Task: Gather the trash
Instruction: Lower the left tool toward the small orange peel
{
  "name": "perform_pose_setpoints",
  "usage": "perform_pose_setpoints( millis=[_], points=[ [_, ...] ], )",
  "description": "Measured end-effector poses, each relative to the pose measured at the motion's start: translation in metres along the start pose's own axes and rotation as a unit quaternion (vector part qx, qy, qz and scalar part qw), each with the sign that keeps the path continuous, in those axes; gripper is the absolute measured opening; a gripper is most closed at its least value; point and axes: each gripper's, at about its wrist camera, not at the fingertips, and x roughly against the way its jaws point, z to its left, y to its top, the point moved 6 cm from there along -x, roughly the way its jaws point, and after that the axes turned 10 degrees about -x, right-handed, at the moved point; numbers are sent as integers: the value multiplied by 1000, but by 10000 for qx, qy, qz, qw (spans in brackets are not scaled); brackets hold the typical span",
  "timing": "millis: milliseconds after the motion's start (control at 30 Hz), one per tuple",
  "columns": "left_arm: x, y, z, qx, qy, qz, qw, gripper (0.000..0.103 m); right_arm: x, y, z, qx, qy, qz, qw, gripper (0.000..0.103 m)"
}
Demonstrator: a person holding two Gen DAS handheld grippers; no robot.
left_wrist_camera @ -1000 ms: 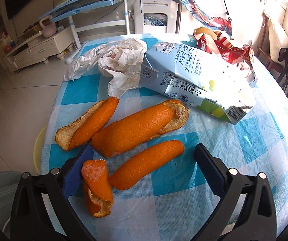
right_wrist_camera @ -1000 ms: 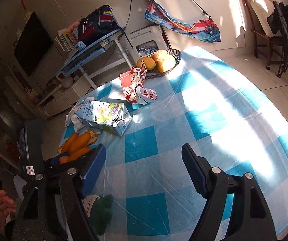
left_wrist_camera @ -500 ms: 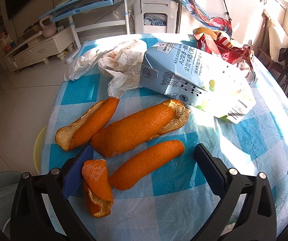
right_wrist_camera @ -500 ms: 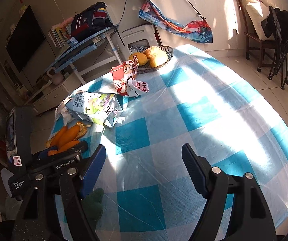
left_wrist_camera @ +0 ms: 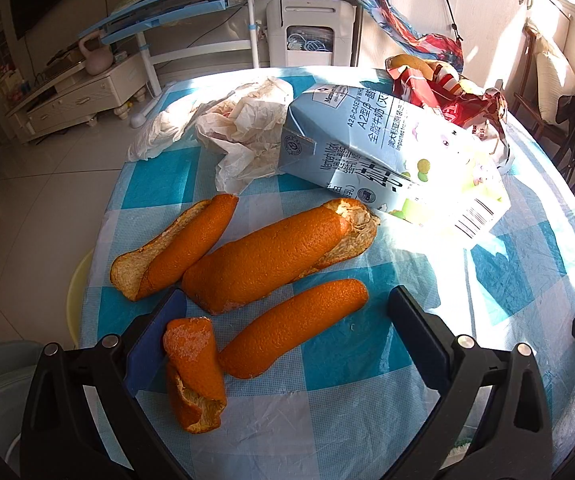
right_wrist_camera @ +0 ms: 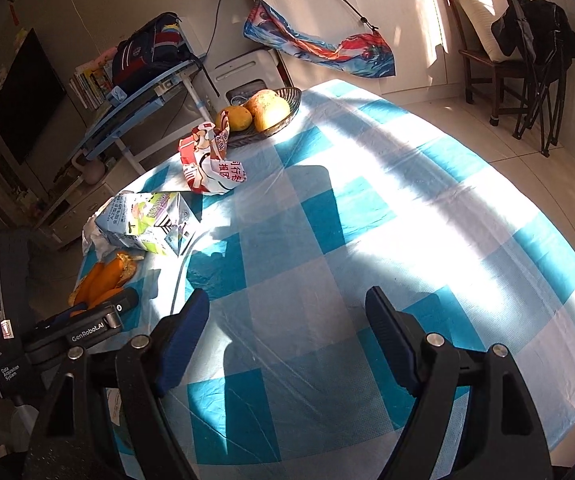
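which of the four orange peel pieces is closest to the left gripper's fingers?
The small curled peel: it lies right beside the left gripper's left finger pad. The other three strips lie farther out toward the milk carton.

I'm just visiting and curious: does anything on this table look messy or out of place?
Yes. Four orange peels lie loose on the checked tablecloth. Behind them a milk carton lies tipped on its side, beside crumpled paper and a torn red snack wrapper.

Orange peels (left_wrist_camera: 275, 256) and milk carton (left_wrist_camera: 371, 148) crowd the tablecloth's (right_wrist_camera: 367, 216) left edge.
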Motion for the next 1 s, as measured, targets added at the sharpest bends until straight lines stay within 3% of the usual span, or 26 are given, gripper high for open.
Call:
perform_pose_setpoints(
  millis=[267,767,1000],
  points=[
    [0,0,0,0,0,0,10000,97,-2,-7,4,301,-92,16,9995,77],
    [0,0,0,0,0,0,10000,97,6,-9,12,259,82,55,9996,77],
    [0,0,0,0,0,0,10000,97,28,-11,41,718,483,-95,9962,78]
  ],
)
